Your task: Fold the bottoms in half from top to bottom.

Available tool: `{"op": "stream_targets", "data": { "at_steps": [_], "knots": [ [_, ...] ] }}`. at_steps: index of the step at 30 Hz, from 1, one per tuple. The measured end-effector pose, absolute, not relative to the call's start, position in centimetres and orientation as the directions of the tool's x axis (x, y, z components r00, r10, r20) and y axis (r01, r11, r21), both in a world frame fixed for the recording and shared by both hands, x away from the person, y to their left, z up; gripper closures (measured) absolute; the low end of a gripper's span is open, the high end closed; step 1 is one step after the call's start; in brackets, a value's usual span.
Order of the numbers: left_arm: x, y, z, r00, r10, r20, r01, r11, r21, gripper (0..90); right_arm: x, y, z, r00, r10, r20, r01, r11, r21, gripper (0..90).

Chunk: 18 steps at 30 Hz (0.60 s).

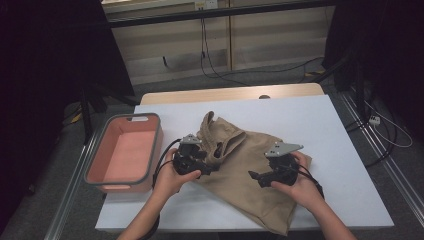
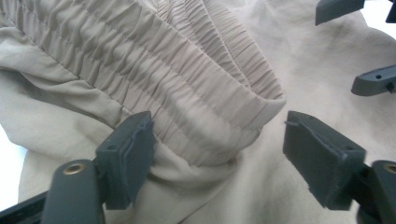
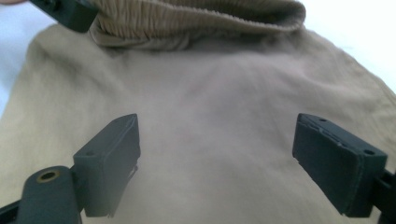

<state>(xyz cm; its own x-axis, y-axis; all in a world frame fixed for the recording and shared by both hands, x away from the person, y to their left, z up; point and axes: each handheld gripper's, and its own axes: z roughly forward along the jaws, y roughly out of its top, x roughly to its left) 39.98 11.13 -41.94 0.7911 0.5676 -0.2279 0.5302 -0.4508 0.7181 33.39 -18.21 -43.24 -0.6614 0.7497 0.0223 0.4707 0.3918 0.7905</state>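
A tan garment (image 1: 250, 195) lies crumpled on the white table (image 1: 300, 115), its gathered elastic waistband (image 2: 187, 79) folded over on the left. My left gripper (image 1: 216, 156) stands open around that fold. In the left gripper view (image 2: 217, 149) the left pad lies against the cloth and the right pad is clear of it. My right gripper (image 1: 256, 178) hovers open over the flat part of the garment (image 3: 215, 93), with nothing pinched between its pads (image 3: 217, 154). The waistband (image 3: 196, 18) shows at the top of the right gripper view.
A pink bin with a grey rim (image 1: 156, 145) sits at the table's left edge, close to my left hand. Bare white surface lies right of and behind the garment. Cables trail on the floor (image 1: 280, 75) beyond the table's far edge.
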Motion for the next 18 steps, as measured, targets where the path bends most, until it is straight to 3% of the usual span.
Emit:
{"op": "stream_targets", "data": {
  "at_steps": [8,10,11,12,15,18],
  "knots": [
    [40.3,12.3,-41.2,0.785,0.573,-0.235,0.535,-0.437,0.723,16.4,34.4,-16.8,-42.7,-0.674,0.739,0.01,0.457,0.406,0.791,22.6],
    [40.4,12.5,-41.2,0.78,0.58,-0.235,0.536,-0.426,0.729,15.3,34.7,-16.7,-42.5,-0.665,0.747,0.009,0.458,0.399,0.794,29.7],
    [40.4,12.6,-41.1,0.777,0.584,-0.236,0.538,-0.421,0.73,14.9,35.1,-16.5,-42.2,-0.668,0.744,0.015,0.458,0.395,0.796,38.5],
    [40.5,12.8,-41.0,0.778,0.582,-0.237,0.536,-0.419,0.733,14.9,35.1,-16.5,-42.2,-0.668,0.744,0.015,0.458,0.395,0.796,38.5],
    [40.6,13.3,-40.7,0.771,0.592,-0.233,0.537,-0.408,0.739,13.5,35.7,-16.0,-41.8,-0.666,0.746,0.0,0.45,0.401,0.798,51.1],
    [40.6,13.8,-40.6,0.762,0.609,-0.22,0.536,-0.403,0.742,12.4,36.2,-15.6,-41.4,-0.677,0.736,0.025,0.439,0.376,0.816,69.3]
  ]
}}
